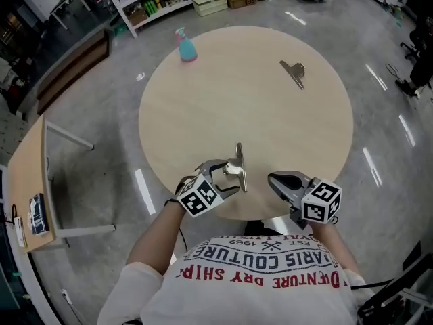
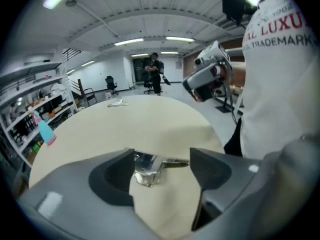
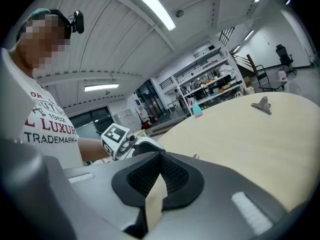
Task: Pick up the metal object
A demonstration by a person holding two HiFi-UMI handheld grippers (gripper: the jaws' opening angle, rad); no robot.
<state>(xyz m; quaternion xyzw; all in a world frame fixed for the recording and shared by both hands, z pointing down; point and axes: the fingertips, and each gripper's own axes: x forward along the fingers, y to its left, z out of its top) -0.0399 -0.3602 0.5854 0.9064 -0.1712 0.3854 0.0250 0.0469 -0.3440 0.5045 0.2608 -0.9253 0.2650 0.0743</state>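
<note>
Desk: Clip status, near edge of the table [image 1: 237, 100]: where is it, and what do you have on it?

Operator: The near clip [image 1: 238, 170] lies at the edge closest to me, between the jaws of my left gripper [image 1: 226, 176]. In the left gripper view those jaws stand wide apart. The clip [image 2: 147, 166] sits against one jaw with a clear gap to the other, so nothing is clamped yet. My right gripper [image 1: 270, 178] hovers just beside it with its jaws pressed together and nothing in them.

Desk: How do you expect it to handle?

Operator: I judge it light, rigid and slick: bare polished steel, thin, with a sprung wire handle. It will not crush, but it could skate or twist out of the pads. I would close across the flat body near the handle root, not on the wire loop, and squeeze squarely before lifting.

Desk: Count for the record?

Operator: Two clips: this one, and a far clip [image 1: 293, 71] well apart across the table. There is also one bottle [image 1: 185, 46] at the far left rim, one table and two grippers.
</note>
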